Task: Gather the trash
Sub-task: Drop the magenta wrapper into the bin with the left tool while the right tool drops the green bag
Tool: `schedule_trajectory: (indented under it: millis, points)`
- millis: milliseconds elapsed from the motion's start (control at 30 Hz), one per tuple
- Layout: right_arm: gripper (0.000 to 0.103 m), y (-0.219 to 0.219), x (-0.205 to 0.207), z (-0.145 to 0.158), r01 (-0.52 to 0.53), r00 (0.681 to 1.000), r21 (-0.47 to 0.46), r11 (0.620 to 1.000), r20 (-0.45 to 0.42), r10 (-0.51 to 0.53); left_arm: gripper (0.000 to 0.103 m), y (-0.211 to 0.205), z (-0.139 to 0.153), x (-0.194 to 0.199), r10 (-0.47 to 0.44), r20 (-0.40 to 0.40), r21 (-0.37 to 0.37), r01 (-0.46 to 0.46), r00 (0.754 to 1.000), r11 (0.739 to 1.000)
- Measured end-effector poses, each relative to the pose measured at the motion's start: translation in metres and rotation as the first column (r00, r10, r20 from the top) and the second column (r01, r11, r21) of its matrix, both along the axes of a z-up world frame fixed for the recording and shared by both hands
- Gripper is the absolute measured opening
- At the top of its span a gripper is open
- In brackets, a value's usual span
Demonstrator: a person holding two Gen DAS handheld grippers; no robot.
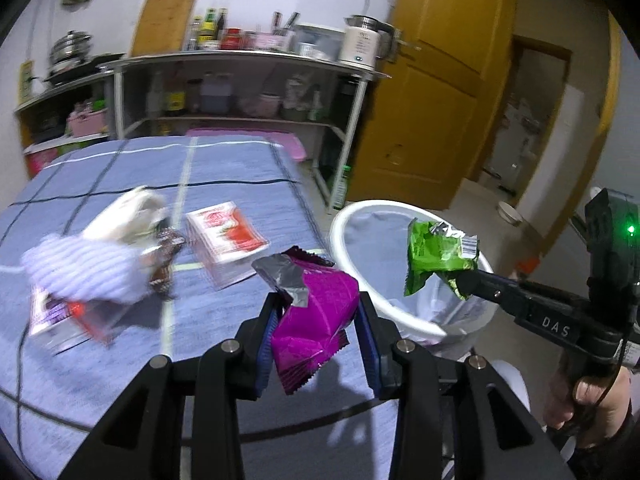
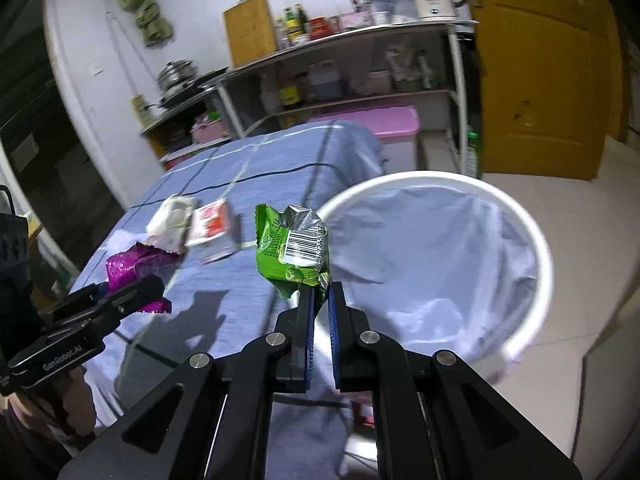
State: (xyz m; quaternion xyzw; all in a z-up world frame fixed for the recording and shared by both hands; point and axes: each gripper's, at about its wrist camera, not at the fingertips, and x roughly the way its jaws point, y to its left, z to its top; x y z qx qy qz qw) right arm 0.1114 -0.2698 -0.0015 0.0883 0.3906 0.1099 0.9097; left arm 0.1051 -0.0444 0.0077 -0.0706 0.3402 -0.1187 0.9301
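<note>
Now each gripper pinches one wrapper: left gripper (image 1: 316,320) magenta wrapper (image 1: 316,320), right gripper (image 2: 320,300) green wrapper (image 2: 294,250) (above one bin (image 2: 536,236)).

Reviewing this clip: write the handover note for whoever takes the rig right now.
Left tongs: shut on the purple wrapper, above the table edge, not yet over the bin.
Right tongs: shut on the green wrapper, held at the bin's near rim.
Done: both wrappers lifted off the table.
Left: drop both into the bin, then fetch the white wrapper, the red-and-white box and the other litter beside them; blur hides what it is.
</note>
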Motion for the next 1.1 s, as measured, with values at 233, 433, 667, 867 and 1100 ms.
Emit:
schedule_trajectory:
  millis: [233,433,667,867,1100]
  points:
    - [0.007,-0.032,-0.007,-0.007,0.079,0.997,-0.020,0.997,-0.024,-0.080,0.039,-0.043,0.001,0.028,-0.114,-0.007,-0.005,0.114,0.993,0.993]
    - [0.007,-0.051,-0.009,-0.013,0.125,0.991,-0.040,0.991,-0.046,-0.127,0.039,-0.073,-0.004,0.044,-0.186,-0.030,-0.006,0.185,0.982,0.983]
    - [0.007,-0.067,-0.007,-0.019,0.161,0.984,-0.046,0.986,-0.075,-0.164,0.042,-0.095,-0.014,0.056,-0.244,-0.065,-0.003,0.244,0.968,0.970]
    - [0.007,-0.074,-0.005,-0.021,0.185,0.978,-0.055,0.981,-0.086,-0.189,0.054,-0.101,-0.018,0.056,-0.261,-0.080,-0.009,0.262,0.962,0.965]
    - [0.022,-0.076,-0.004,-0.021,0.186,0.978,-0.064,0.980,-0.086,-0.191,0.056,-0.096,-0.019,0.059,-0.246,-0.085,-0.023,0.245,0.965,0.969]
